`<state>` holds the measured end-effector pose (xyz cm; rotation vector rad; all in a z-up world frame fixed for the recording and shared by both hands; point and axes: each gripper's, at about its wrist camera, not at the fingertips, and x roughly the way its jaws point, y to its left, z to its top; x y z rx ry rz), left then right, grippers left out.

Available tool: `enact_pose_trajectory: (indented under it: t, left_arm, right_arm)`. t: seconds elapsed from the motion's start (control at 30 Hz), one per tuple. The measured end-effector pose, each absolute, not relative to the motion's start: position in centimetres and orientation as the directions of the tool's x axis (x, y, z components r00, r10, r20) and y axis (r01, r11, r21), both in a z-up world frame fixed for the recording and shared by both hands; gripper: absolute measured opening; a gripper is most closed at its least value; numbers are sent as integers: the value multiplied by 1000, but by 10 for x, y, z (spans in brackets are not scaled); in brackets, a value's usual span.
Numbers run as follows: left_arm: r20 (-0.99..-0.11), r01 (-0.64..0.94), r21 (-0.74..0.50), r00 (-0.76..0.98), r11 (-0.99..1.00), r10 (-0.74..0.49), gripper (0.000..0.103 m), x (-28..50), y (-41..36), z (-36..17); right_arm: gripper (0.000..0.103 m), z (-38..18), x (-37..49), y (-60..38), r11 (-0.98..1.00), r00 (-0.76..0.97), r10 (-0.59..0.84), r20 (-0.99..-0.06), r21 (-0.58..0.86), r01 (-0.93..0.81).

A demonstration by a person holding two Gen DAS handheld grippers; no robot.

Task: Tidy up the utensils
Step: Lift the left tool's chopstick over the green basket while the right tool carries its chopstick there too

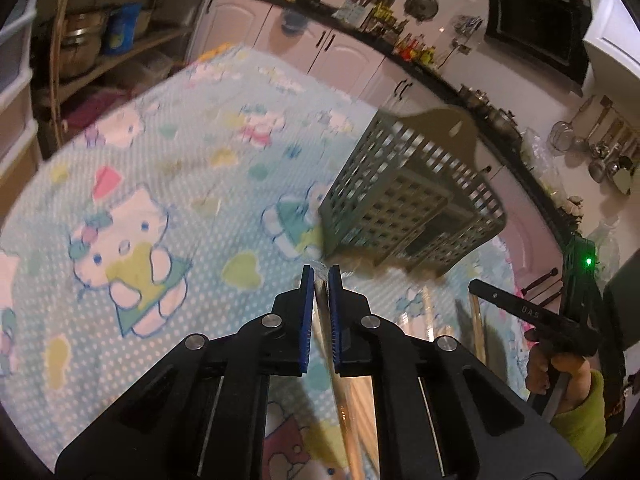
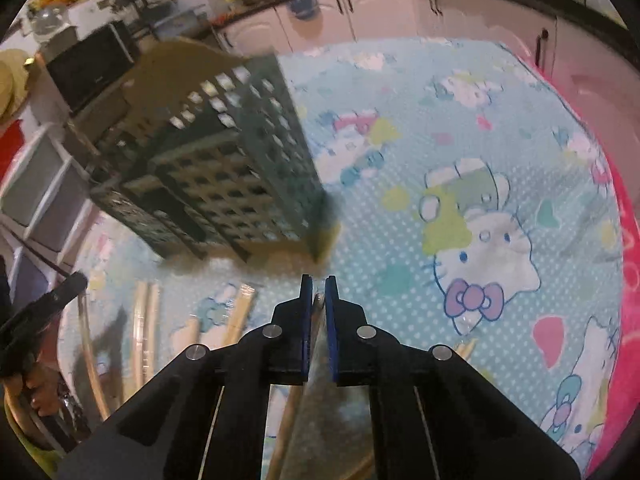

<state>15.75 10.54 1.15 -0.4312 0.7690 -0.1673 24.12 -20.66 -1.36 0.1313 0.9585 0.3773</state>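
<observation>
Kitchen interior under warm, dim artificial light. A run of pale cabinets (image 1: 344, 56) with dark handles lines the far wall beneath a dark countertop (image 1: 436, 72) crowded with bottles and jars (labels unreadable). A black range hood (image 1: 536, 24) hangs on the white wall. Open wooden shelving (image 1: 100, 48) holds metal pots. The table carries a light-blue cartoon-cat cloth (image 1: 168, 184). A black microwave (image 2: 92, 64) is present.
</observation>
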Motion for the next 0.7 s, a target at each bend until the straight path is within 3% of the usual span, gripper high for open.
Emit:
enact_pose_trajectory:
  t: [0.4, 0.7]
  left_arm:
    - [-530, 74, -385, 798, 920, -286, 3, 160, 91, 85]
    - [-444, 130, -358, 847, 924, -291, 3, 167, 77, 131]
  right_arm:
    - [6, 67, 206, -213, 874, 649, 485, -587, 302, -380]
    - [6, 123, 195, -213, 864, 759, 503, -414, 236, -444]
